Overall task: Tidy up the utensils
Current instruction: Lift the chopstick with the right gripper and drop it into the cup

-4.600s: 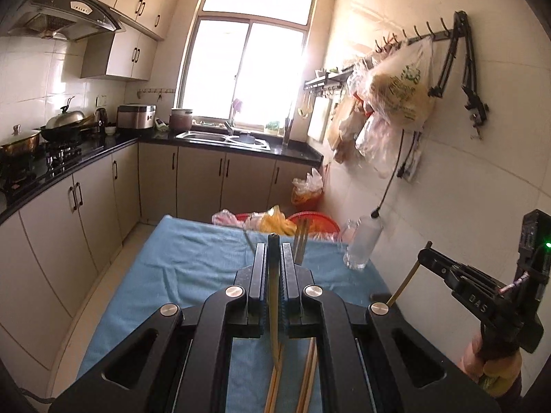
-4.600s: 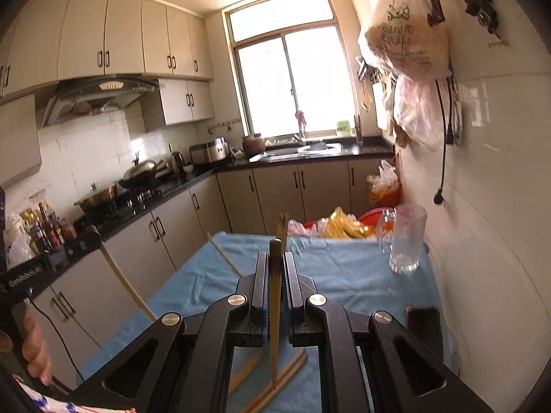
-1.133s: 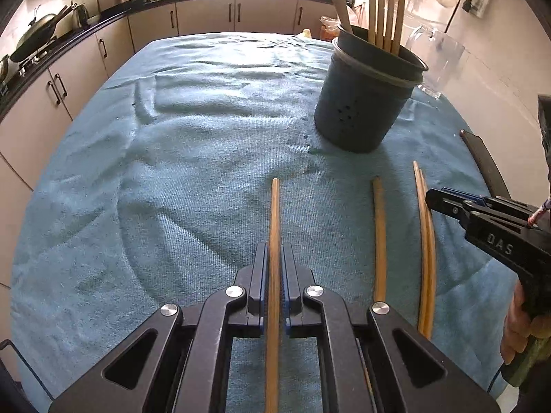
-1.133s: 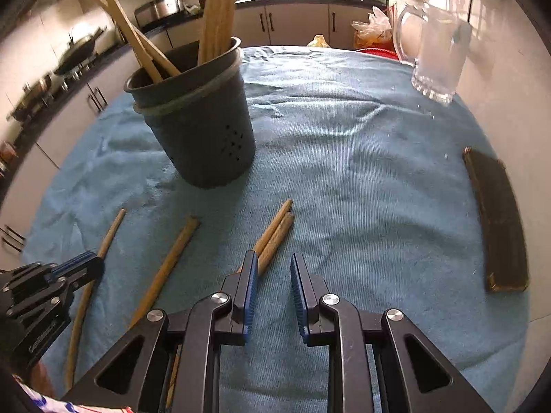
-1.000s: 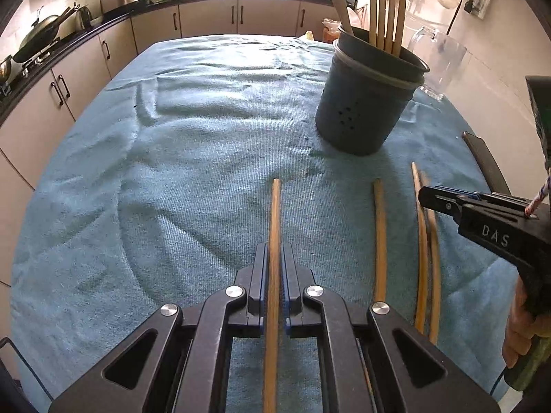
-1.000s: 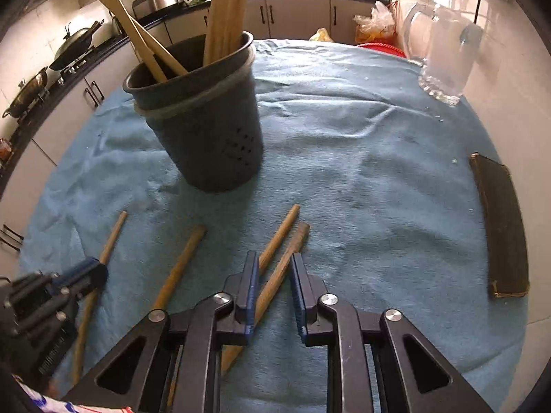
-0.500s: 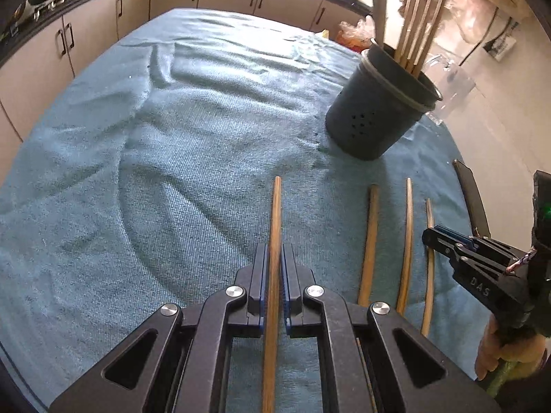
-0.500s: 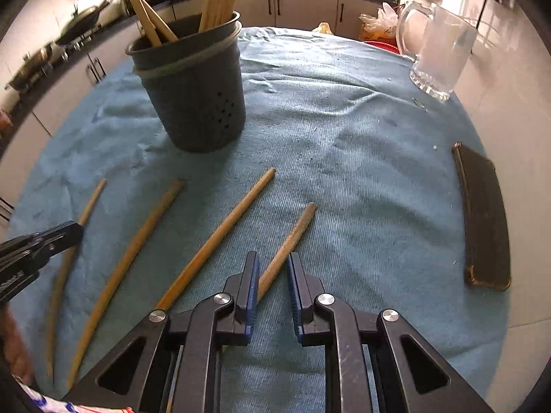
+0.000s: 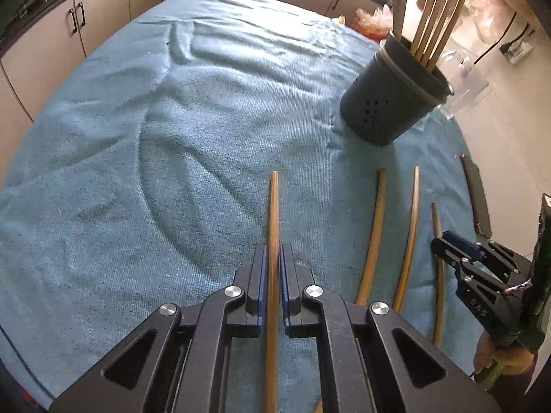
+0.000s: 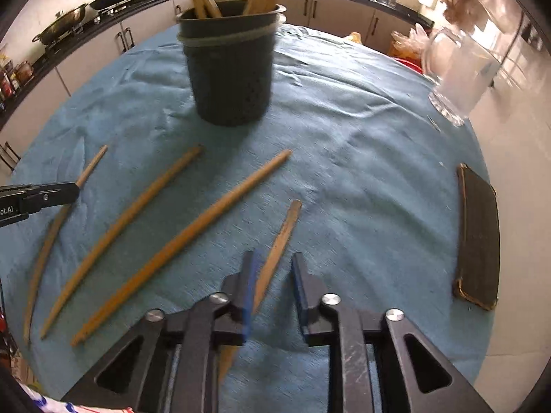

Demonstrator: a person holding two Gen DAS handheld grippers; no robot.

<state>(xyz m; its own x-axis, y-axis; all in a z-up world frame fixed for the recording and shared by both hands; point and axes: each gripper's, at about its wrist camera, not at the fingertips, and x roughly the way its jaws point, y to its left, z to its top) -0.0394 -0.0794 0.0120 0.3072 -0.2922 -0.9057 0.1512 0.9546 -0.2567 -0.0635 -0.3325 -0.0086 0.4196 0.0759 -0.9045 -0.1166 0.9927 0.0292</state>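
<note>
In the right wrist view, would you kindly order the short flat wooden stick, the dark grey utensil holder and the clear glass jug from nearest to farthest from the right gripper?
1. Short flat wooden stick: lies between the open fingers of the right gripper.
2. Dark grey utensil holder: ahead, slightly left, upright on the blue cloth.
3. Clear glass jug: far right, at the cloth's edge.

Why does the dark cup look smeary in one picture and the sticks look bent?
Right wrist view: the holder is motion-blurred and the glass jug glares. Left wrist view: sharp, though the fisheye lens curves the chopsticks near the edge.
</note>
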